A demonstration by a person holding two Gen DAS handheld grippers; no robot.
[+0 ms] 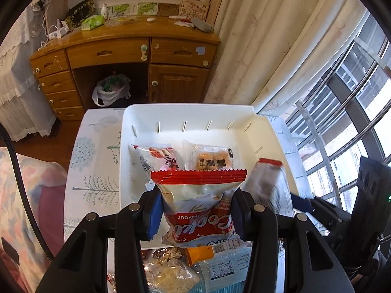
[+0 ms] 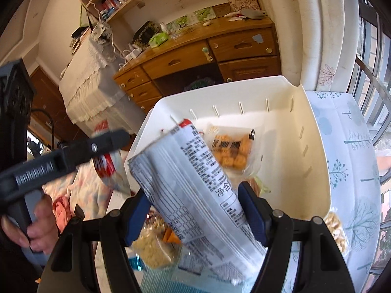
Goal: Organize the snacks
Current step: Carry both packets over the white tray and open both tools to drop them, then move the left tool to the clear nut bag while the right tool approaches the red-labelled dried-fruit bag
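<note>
Cookies first: in the left wrist view the left claw [image 1: 196,213] is closed on a red-and-white cookie packet [image 1: 199,205], its blue pads pressing in on both sides so the wrapper crumples between them. The packet hangs over the near edge of a white bin [image 1: 188,114] that sits on a bench [image 1: 95,151] covered with a tree-print cloth. Two snacks lie on the bin floor — a white-and-red pack [image 1: 156,157] to the left and a clear pack of orange crackers [image 1: 211,160] beside it. At the right, a grey printed packet [image 1: 268,183] shows blurred above the bin's right side. Below the claw, more wrapped snacks [image 1: 171,273] lie on the bench in front of the bin.

From the right wrist view, the right claw [image 2: 194,211] grips the grey printed packet [image 2: 195,183] between its blue pads, tilted, with its top end over the bin's [image 2: 317,161] near-left corner. The orange crackers [image 2: 234,151] rest inside the bin beyond it. To the left, the other claw [image 2: 105,144] appears from the side with the cookie packet [image 2: 107,166] — blurred — and a hand [image 2: 31,224] grips its handle.
</note>
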